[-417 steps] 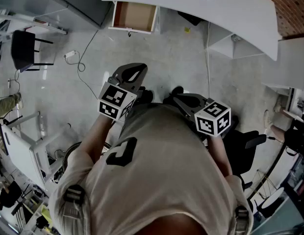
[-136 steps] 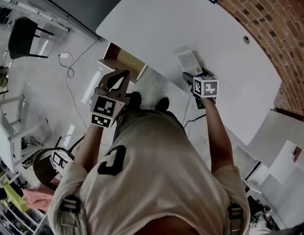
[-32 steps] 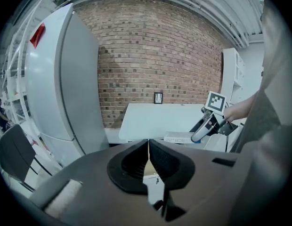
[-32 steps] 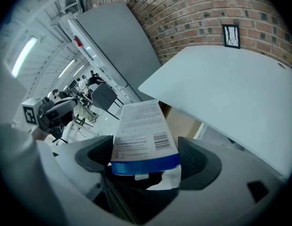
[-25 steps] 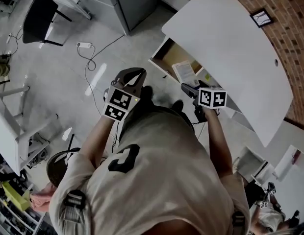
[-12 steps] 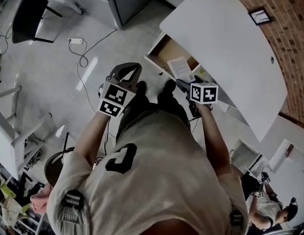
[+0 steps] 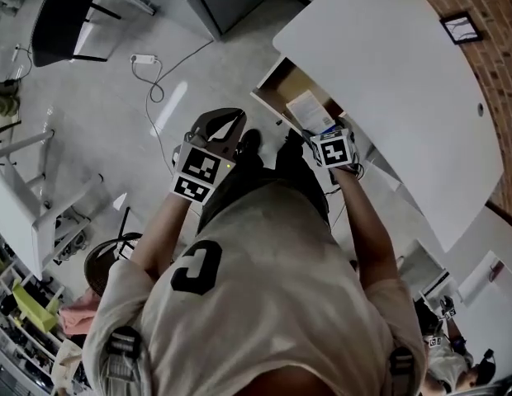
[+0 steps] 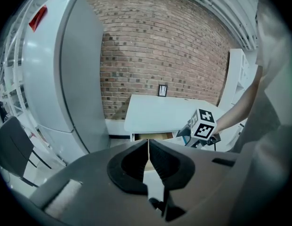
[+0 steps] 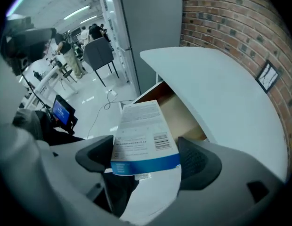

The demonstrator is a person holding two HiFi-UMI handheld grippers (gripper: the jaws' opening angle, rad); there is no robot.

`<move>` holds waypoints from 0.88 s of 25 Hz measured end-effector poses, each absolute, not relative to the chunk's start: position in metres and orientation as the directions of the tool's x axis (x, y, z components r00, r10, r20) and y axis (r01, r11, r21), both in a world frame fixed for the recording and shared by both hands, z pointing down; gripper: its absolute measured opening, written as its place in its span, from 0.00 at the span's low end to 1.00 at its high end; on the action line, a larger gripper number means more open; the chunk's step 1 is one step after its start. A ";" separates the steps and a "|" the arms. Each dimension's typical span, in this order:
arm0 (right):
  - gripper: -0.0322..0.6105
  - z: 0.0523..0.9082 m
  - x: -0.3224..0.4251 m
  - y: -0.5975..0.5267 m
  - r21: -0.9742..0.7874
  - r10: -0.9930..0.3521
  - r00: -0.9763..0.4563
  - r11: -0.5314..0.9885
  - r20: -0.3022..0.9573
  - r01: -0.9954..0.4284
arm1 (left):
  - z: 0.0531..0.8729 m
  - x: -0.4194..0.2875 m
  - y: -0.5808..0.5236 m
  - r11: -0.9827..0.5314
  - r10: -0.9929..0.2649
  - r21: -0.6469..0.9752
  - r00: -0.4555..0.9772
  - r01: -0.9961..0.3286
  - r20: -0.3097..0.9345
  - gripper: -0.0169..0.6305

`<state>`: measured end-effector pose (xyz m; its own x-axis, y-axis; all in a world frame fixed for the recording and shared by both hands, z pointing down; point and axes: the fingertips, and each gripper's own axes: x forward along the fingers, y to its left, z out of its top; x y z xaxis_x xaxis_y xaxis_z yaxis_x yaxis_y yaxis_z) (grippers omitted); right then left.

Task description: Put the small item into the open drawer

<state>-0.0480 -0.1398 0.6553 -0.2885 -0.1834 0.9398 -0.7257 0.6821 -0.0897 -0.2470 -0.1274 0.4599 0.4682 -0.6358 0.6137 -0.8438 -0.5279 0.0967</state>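
Right gripper (image 9: 146,159) clamps the small box (image 9: 142,140) over the open drawer (image 9: 179,111), left gripper (image 8: 149,147) clenched empty; misaligned release risks dropping it onto the floor (image 7: 116,97).

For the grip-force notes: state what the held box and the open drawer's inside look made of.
The box: probably thin cardboard, smooth printed finish; flat faces, crisp edges, barcode, blue band. The drawer inside: likely wood or fibreboard, matt tan-brown; no grain visible, so I cannot tell which.
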 end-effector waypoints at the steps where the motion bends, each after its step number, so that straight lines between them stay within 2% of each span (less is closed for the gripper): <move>1: 0.65 0.661 -0.049 -0.141 -0.081 -0.176 -0.284 0.705 0.942 -0.705 | 0.462 -0.245 -0.129 -0.525 -0.631 0.096 0.462 -0.846 0.623 0.04; 8: 0.65 0.691 -0.052 -0.144 0.027 -0.186 -0.204 0.798 0.961 -0.602 | 0.480 -0.246 -0.129 -0.517 -0.588 0.122 0.455 -0.847 0.669 0.04; 16: 0.65 0.723 -0.045 -0.153 0.067 -0.200 -0.168 0.810 0.965 -0.582 | 0.511 -0.234 -0.131 -0.538 -0.533 0.136 0.461 -0.832 0.709 0.04; 22: 0.65 0.741 -0.045 -0.158 0.092 -0.210 -0.139 0.809 0.968 -0.580 | 0.528 -0.256 -0.134 -0.519 -0.534 0.120 0.431 -0.847 0.727 0.04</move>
